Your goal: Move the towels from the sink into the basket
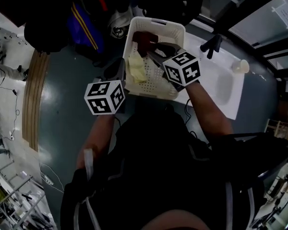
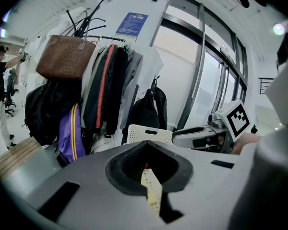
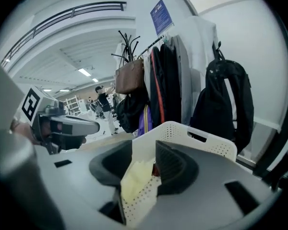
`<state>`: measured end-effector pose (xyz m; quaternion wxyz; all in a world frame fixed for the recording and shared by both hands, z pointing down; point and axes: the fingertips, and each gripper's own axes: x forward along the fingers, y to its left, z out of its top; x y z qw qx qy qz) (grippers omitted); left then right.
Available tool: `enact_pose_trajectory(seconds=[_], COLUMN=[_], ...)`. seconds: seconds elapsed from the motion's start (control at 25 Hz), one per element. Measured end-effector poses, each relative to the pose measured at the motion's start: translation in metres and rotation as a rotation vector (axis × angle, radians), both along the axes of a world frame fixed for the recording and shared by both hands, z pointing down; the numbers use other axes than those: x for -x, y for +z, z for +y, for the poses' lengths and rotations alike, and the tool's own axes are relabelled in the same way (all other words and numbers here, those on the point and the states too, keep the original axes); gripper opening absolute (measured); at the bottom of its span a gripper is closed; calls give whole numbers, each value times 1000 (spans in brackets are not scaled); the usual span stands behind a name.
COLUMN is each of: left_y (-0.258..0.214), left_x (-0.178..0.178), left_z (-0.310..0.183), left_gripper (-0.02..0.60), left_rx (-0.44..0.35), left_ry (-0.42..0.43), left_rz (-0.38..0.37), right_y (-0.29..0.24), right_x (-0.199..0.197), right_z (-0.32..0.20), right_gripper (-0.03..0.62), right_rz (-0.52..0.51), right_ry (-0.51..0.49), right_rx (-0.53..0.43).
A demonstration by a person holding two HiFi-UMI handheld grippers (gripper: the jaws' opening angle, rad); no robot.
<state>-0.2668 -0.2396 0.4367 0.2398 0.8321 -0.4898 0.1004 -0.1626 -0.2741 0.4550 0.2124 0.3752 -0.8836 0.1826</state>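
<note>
The white perforated basket (image 1: 156,30) stands in front of me, left of the sink counter. In it lie a pale yellow towel (image 1: 136,66) by the left wall and a dark red towel (image 1: 144,40) further back. My right gripper (image 1: 152,51) reaches in over the basket from the right. It is open and grips nothing; the yellow towel (image 3: 137,174) and the basket wall (image 3: 201,138) show through the gap. My left gripper (image 1: 119,70) hovers just outside the basket's left wall. Its jaws meet at the tips, and a sliver of yellow (image 2: 151,190) shows through the slit.
A white counter (image 1: 230,99) with a sunken sink lies right of the basket, with a black faucet (image 1: 211,44) and a small cup (image 1: 240,67). Coats and bags (image 2: 96,80) and a black backpack (image 3: 225,99) hang behind the basket. A wooden strip (image 1: 33,99) lies on the floor at the left.
</note>
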Motion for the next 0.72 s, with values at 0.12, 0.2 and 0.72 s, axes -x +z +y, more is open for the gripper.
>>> enact_pose_trajectory(seconds=[0.12, 0.2, 0.72], left_y=[-16, -27, -70], left_x=[-17, -31, -173], left_z=[3, 7, 30], left_gripper=[2, 3, 2], left_rx=[-43, -69, -162], left_ry=[36, 56, 322], left_rz=[13, 34, 87], right_y=[-19, -31, -114], right_x=[-27, -44, -178], right_z=[9, 17, 64], right_gripper=[152, 141, 25], right_rz=[-38, -71, -146], right_ry=[61, 100, 384], right_rx=[-40, -62, -294])
